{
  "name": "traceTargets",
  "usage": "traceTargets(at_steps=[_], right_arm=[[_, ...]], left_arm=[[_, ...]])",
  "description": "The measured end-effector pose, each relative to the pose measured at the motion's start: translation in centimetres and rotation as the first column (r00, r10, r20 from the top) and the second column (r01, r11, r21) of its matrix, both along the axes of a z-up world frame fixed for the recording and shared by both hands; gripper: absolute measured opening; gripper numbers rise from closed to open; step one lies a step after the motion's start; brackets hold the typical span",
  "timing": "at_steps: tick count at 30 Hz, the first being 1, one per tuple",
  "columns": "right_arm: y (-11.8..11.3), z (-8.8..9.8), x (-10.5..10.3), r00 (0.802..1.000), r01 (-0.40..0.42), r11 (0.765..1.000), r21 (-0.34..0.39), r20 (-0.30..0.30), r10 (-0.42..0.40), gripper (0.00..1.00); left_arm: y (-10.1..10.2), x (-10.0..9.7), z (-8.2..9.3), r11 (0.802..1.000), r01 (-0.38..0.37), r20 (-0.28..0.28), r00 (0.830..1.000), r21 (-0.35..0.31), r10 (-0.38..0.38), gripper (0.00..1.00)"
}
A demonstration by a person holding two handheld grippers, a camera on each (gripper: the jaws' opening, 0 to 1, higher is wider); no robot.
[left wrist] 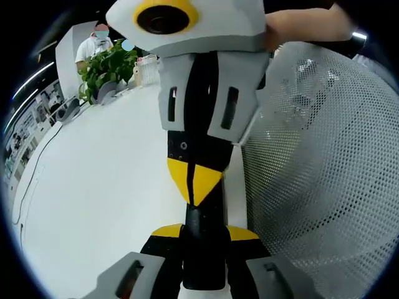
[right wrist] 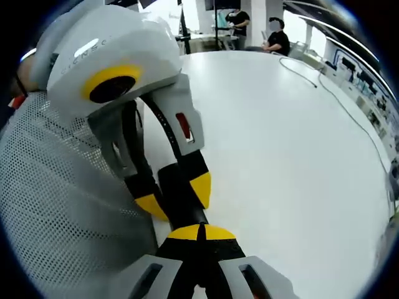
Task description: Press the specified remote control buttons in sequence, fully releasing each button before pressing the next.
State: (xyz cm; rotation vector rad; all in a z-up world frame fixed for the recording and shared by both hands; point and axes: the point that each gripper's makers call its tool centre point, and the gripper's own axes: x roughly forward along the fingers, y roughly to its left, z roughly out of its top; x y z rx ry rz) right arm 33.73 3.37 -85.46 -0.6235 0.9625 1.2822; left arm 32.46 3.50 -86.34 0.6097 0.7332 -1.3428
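A slim black remote (left wrist: 202, 258) stands between the yellow-tipped jaws of my left gripper (left wrist: 204, 233), which is shut on it. Its buttons are hidden. My right gripper (left wrist: 194, 180) reaches in from above, jaws shut, with its yellow tips resting on the remote's upper end. In the right gripper view, my right gripper (right wrist: 199, 233) rises from the bottom with its tips together. They meet the remote (right wrist: 179, 187), held by the left gripper (right wrist: 177, 196) coming in from the left.
A white mesh chair back (left wrist: 318, 156) stands close beside both grippers, also the chair back (right wrist: 56, 187). A broad white table (right wrist: 287, 137) stretches beyond, with a thin cable (right wrist: 324, 87). A potted plant (left wrist: 109, 65) and people sit at its far ends.
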Motion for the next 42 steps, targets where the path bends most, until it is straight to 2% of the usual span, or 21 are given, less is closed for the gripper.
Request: traceTargets(at_steps=[4,8,13,17,19,20,23,25,28,31,33,34,37,40,42], right_arm=[[0.0,-0.2,0.1,1.000,0.007,1.000,-0.017,-0.027,-0.007,0.00],[0.2,-0.4,0.3,0.994,0.040,0.998,-0.050,-0.099,-0.045,0.00],[0.5,-0.5,0.5,0.986,0.066,0.995,-0.076,-0.147,-0.077,0.00],[0.3,-0.5,0.4,0.983,0.097,0.994,-0.045,-0.153,-0.102,0.00],[0.2,-0.4,0.3,0.985,0.103,0.995,-0.020,-0.134,-0.104,0.00],[0.3,-0.3,0.3,0.990,0.103,0.995,0.003,-0.102,-0.102,0.00],[0.0,0.1,-0.3,0.989,0.124,0.992,0.026,-0.089,-0.121,0.00],[0.6,0.7,-0.8,0.988,0.138,0.987,0.081,-0.087,-0.131,0.00],[0.9,0.9,-1.0,0.994,0.110,0.989,0.097,-0.035,-0.107,0.00],[1.3,0.5,-1.3,0.997,0.080,0.993,0.081,-0.013,-0.079,0.00],[0.8,0.0,-1.4,0.999,0.030,0.999,0.028,0.032,-0.031,0.00],[1.0,0.0,-1.3,0.999,0.025,0.999,0.025,0.041,-0.026,0.00],[1.1,-0.1,-1.4,0.992,-0.051,0.999,-0.012,0.111,0.052,0.00],[1.2,-0.1,-1.5,0.990,-0.070,0.997,-0.023,0.125,0.072,0.00],[1.3,-0.1,-1.4,0.983,-0.099,0.995,-0.029,0.154,0.103,0.00]], left_arm=[[0.0,0.0,0.0,1.000,0.000,0.000,1.000,-0.001,0.000,0.25],[0.0,0.0,0.0,1.000,-0.016,-0.016,1.000,-0.014,0.016,0.25],[0.0,0.0,0.0,1.000,-0.012,-0.012,1.000,-0.013,0.012,0.25],[0.0,0.0,0.0,1.000,-0.013,-0.012,1.000,-0.012,0.013,0.25],[0.0,0.0,0.0,1.000,-0.013,-0.012,1.000,-0.011,0.013,0.25],[0.0,0.0,0.0,1.000,-0.013,-0.012,1.000,-0.011,0.013,0.25],[0.0,0.0,0.0,1.000,-0.016,-0.013,1.000,-0.012,0.016,0.24],[0.0,0.0,0.0,1.000,-0.017,-0.017,1.000,-0.014,0.017,0.24],[0.1,0.0,0.0,1.000,-0.015,-0.016,1.000,-0.013,0.015,0.24],[0.1,0.0,0.1,1.000,-0.016,-0.018,1.000,-0.012,0.016,0.24],[0.1,0.0,0.0,1.000,-0.020,-0.022,1.000,-0.014,0.019,0.25],[0.1,0.0,0.1,1.000,-0.021,-0.023,1.000,-0.014,0.021,0.25],[0.0,0.1,0.1,1.000,-0.023,-0.028,0.999,-0.016,0.023,0.25],[0.1,0.1,0.1,1.000,-0.024,-0.030,0.999,-0.017,0.023,0.25],[0.1,0.1,0.1,1.000,-0.024,-0.031,0.999,-0.017,0.024,0.25]])
